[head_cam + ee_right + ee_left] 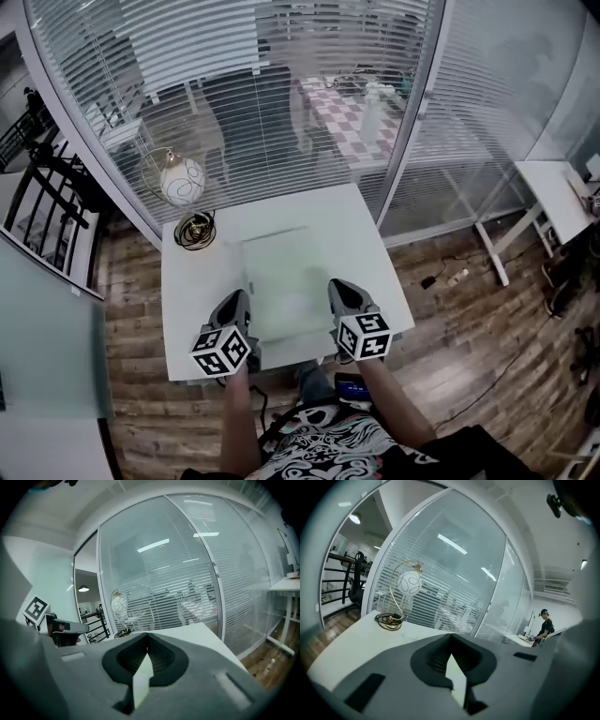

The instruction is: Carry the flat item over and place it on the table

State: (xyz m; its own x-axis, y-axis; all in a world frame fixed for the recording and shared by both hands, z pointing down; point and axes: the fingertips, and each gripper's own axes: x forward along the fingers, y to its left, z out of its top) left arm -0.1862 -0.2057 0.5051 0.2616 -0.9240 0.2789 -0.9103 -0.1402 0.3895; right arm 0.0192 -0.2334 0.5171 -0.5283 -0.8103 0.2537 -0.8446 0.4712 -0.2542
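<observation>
The flat item [284, 281] is a pale, see-through sheet lying level over the white table [192, 314]. My left gripper [244, 300] is shut on its left edge and my right gripper [337, 287] on its right edge. Seen from the left gripper view, the jaws [452, 655] pinch a thin pale strip of the sheet [457, 679]. In the right gripper view the jaws [146, 651] likewise clamp the sheet's edge [140, 680]. That view also catches the left gripper's marker cube [36, 609] at the left.
A globe lamp [182, 178] with a coiled-cord base [194, 231] stands on the table's far left corner. A glass wall with blinds [281, 103] runs behind the table. Black railing [42, 202] is at the left, a white desk [555, 194] at the right. A person [544, 626] stands far off.
</observation>
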